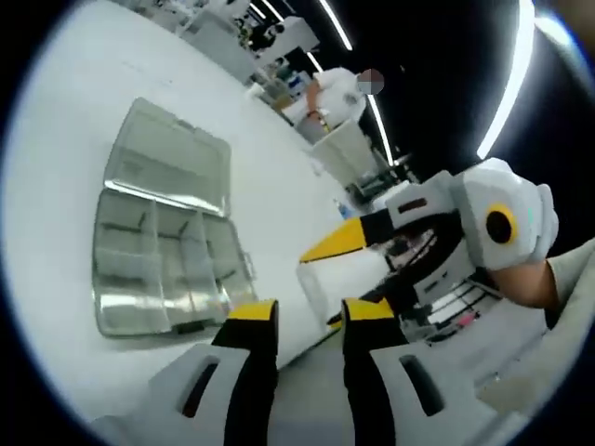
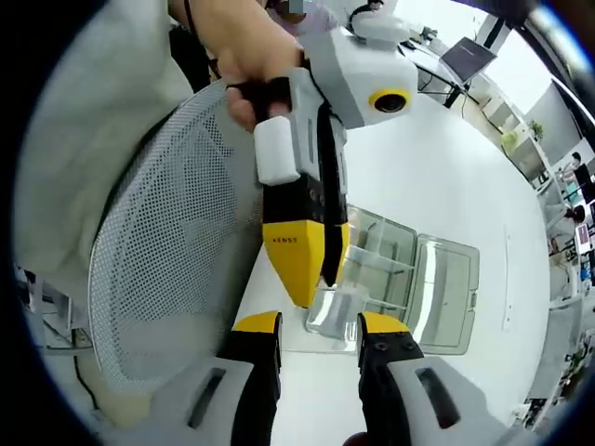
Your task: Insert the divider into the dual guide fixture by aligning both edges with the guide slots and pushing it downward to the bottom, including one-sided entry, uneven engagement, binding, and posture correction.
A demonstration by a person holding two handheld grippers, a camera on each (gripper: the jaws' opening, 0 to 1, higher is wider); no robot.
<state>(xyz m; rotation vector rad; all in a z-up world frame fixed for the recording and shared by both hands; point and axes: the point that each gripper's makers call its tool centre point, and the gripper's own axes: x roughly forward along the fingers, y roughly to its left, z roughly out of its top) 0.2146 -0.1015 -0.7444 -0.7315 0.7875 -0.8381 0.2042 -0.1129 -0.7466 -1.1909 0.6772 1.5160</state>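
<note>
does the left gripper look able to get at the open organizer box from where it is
Probably yes. In the left gripper view the left gripper has its jaws apart and empty, and the open organizer box lies ahead of it on the white table, with nothing between. The right gripper sits off to the side.

organizer box (image 1: 163, 246) on table (image 1: 56, 121) | chair (image 2: 177, 251) beside table
</note>
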